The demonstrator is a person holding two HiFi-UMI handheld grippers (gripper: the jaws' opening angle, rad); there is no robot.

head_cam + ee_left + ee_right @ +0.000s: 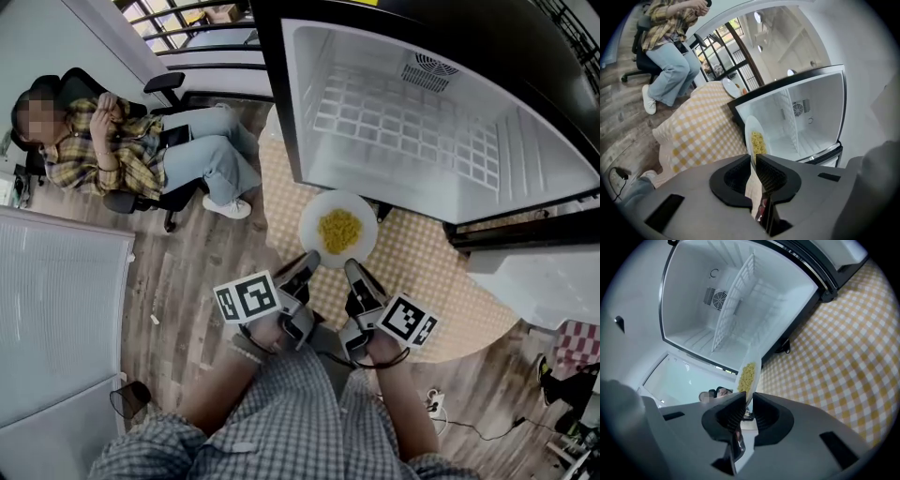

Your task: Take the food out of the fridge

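Plate (362,208) of pasta (339,228) pinched by its near rim, outside the fridge (422,122)

Risk, as I judge it: both holds sit on the near edge only, so the far side hangs unsupported. If it dips, the pasta could slide off onto the checked cloth (427,258), and if the two hands move unevenly the thin rim could twist out of a grip. The left gripper (309,261) has its jaws nearly closed on the near-left rim, and the right gripper (351,267) is clamped the same way on the near-right rim. The plate reaches away from both tips, above the cloth and just in front of the fridge's open, bare interior.
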